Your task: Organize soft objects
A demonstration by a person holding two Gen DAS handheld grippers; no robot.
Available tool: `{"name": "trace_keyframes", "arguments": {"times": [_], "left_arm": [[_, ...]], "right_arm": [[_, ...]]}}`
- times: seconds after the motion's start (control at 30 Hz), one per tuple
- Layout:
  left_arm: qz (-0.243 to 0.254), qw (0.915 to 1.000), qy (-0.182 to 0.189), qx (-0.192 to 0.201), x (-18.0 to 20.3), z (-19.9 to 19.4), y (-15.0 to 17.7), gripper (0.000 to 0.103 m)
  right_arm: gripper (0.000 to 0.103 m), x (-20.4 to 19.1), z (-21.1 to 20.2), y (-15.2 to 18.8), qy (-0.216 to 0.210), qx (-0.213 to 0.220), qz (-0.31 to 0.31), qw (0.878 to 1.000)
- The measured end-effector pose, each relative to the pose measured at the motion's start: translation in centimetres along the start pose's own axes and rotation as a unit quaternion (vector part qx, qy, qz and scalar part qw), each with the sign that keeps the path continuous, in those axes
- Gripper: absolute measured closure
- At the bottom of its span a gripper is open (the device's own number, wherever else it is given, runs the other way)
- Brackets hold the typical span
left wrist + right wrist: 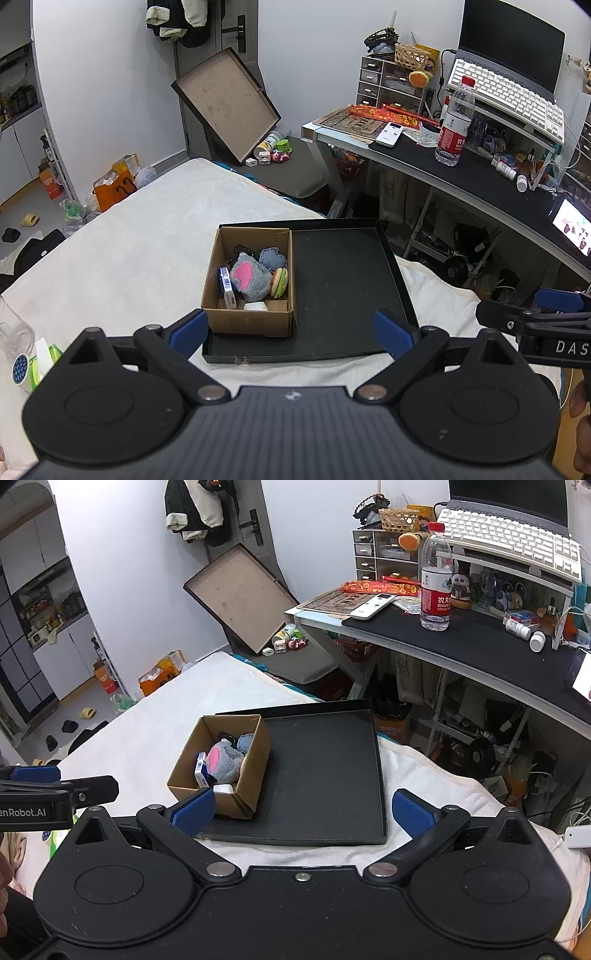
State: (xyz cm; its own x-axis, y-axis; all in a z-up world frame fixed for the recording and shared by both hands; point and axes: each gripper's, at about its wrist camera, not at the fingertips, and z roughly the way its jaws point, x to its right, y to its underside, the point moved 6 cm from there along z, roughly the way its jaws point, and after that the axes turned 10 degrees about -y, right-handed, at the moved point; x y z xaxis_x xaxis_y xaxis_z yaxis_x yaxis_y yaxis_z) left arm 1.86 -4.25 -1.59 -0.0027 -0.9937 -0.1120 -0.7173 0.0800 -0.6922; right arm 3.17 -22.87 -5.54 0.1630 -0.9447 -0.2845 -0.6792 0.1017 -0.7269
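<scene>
With both my left gripper and right gripper wide open and empty before the cardboard box, I risk tipping it while reaching for the plush toy packed inside.

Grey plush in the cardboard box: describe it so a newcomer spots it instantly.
On the white bed sits a black tray; its left part holds an open cardboard box. The grey plush lies in the box's middle, between a blue-and-white packet and a burger-shaped toy. It is the only furry item, with a bright pink patch.
</scene>
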Motion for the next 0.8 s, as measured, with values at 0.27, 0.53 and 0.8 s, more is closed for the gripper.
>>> {"name": "trace_keyframes", "arguments": {"times": [0.27,0.53,0.8], "left_arm": [[0.000,1.0000,0.000,0.000,0.00,0.04,-0.04,0.007],[0.000,1.0000,0.000,-0.005,0.19,0.14,0.19,0.007],[0.000,1.0000,-0.001,-0.003,0.34,0.07,0.14,0.007]], "right_arm": [[0.000,0.02,-0.12,0.01,0.000,0.002,0.002,1.000],[0.000,0.02,-0.18,0.06,0.000,0.003,0.002,1.000],[0.000,0.15,-0.33,0.14,0.001,0.004,0.005,1.000]]}}
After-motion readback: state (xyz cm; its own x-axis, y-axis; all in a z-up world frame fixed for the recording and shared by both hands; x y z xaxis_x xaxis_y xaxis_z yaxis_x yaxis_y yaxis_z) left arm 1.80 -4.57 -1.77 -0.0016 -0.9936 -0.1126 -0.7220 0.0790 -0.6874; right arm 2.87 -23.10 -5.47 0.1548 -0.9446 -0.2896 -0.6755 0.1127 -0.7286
